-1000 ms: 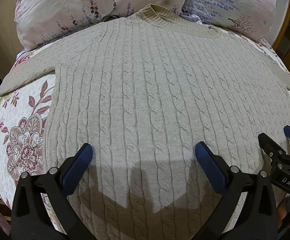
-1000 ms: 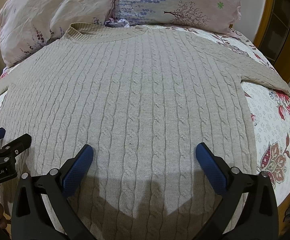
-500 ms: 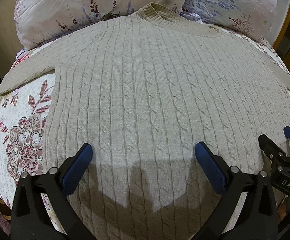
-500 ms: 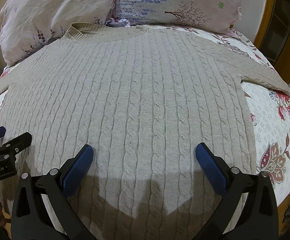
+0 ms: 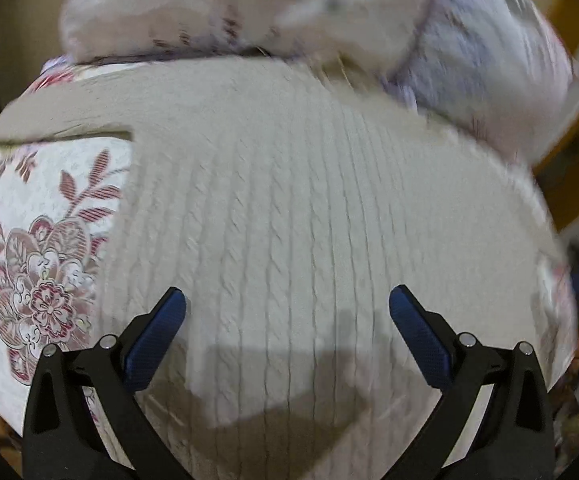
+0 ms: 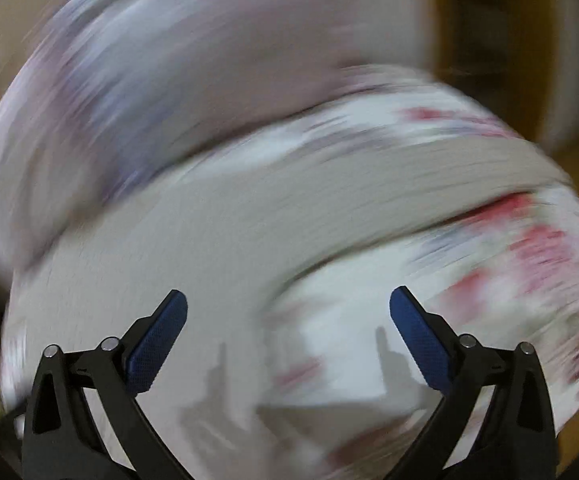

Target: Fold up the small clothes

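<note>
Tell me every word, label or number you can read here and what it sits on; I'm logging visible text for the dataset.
None can be read.
Sweater: plain cable knit, no visible tag.
Bedspread and pillows: floral print only.
Left gripper and right gripper: no markings visible.
The right wrist view is too blurred to tell.

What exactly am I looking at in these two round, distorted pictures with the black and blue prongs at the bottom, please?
Each picture comes from a fisheye camera mounted on a hand-held two-finger gripper; a person carries one in each hand. The prongs are the fingers: the left gripper and the right gripper, both open and holding nothing. Below lies a beige cable-knit sweater spread flat on a white bedspread with red flowers, with pale floral pillows behind it. The right view is badly smeared, so there I can only make out the sweater's sleeve and the bedspread.
</note>
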